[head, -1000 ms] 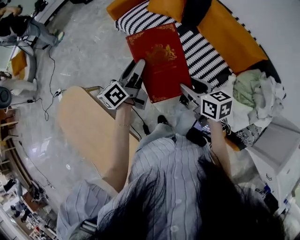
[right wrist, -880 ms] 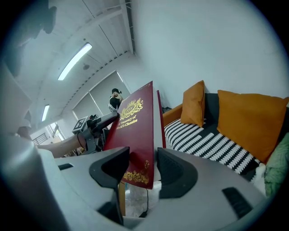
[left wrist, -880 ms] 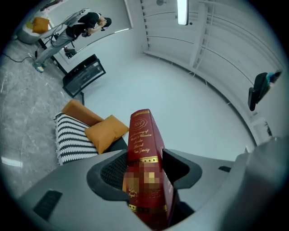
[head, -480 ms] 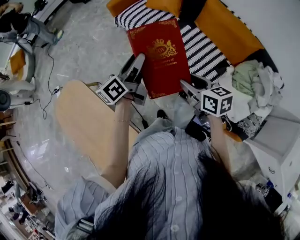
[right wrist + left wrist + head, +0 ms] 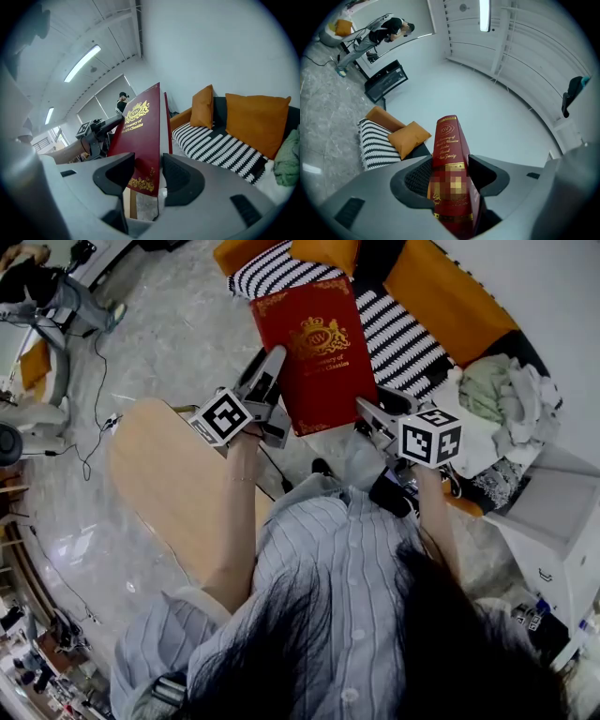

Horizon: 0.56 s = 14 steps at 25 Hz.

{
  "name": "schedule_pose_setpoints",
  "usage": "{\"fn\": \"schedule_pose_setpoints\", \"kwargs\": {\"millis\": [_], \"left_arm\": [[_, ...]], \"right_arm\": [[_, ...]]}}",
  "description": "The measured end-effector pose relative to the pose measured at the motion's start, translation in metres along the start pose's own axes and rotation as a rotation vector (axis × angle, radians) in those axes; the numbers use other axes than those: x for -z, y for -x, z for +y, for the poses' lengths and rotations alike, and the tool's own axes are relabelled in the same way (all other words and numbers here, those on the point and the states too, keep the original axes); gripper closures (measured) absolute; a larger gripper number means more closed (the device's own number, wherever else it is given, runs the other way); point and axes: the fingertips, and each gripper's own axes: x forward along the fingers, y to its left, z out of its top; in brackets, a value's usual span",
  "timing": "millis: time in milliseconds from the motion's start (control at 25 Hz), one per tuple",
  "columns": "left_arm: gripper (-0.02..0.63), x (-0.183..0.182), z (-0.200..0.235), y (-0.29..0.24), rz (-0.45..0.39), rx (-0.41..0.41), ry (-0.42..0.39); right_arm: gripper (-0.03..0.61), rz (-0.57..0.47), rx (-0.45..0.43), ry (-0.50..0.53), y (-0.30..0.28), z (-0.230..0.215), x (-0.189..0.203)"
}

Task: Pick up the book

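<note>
Between left tool [image 5: 274,395], right tool [image 5: 367,418] hangs one book [image 5: 314,352].

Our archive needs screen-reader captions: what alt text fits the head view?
Seen from above, a person holds a red book between two grippers: the left gripper clamps its spine, the right gripper its opposite edge. Beyond it is an orange sofa with a striped cushion.

Sofa [image 5: 450,306] close ahead, table [image 5: 178,484] at left
</note>
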Motion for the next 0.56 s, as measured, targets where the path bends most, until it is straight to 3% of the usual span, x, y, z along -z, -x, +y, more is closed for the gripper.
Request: {"fn": "schedule_pose_setpoints", "kwargs": {"millis": [560], "left_arm": [[0.367,0.0013,-0.0056,-0.0068,0.015,0.03,0.0]], "right_arm": [[0.382,-0.003,0.019,0.001,0.0028,-0.0033,0.0006]]}}
